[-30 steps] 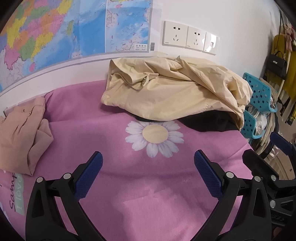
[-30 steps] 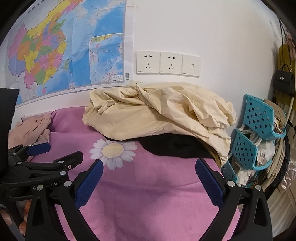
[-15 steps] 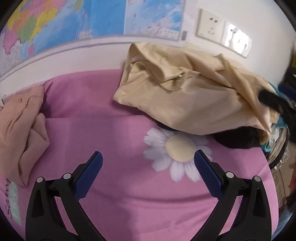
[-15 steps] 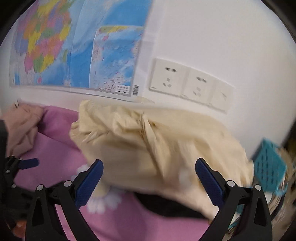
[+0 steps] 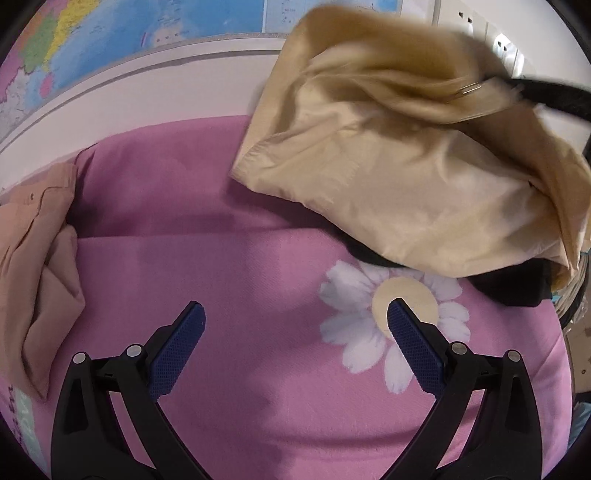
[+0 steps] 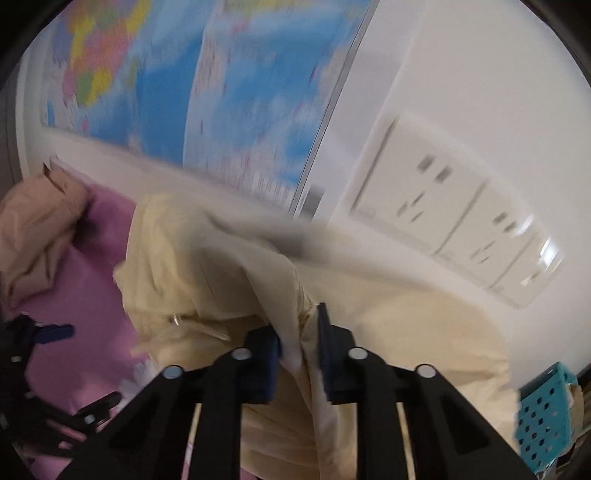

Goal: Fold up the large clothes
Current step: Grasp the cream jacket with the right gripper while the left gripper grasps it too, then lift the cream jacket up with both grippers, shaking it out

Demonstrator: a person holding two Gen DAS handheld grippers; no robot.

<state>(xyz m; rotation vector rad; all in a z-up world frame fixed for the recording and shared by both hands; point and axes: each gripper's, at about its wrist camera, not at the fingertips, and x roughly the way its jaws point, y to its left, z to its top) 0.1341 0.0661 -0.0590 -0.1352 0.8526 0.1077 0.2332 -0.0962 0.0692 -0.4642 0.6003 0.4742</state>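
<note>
Cream fabric of a large garment [image 6: 236, 273] is seen bunched at the centre of the right wrist view, a fold of it caught between the closing jaws of the right gripper [image 6: 299, 343], whose blue pads appear pressed on the cloth. In the left wrist view the same garment [image 5: 399, 177] is shown at upper right, heaped over a black garment [image 5: 517, 284] on a pink blanket [image 5: 229, 266] printed with a daisy [image 5: 395, 317]. The left gripper [image 5: 295, 325] is held spread wide above the blanket at lower centre, with nothing between its pads. A peach garment [image 5: 33, 266] is left crumpled at the left edge, and a wall map [image 5: 110, 33] and sockets [image 6: 443, 218] are seen behind.

Only a thin pinch of cloth seems to be taken; the fold could be lost if the garment is lifted quickly, its weight dragging it free. The black garment beneath could also be dragged along if the layers cling.

Much is smeared by motion blur in the right wrist view. The garment's sleeves, collar and outline cannot be made out, and its right side is cut off by the frame edge.
</note>
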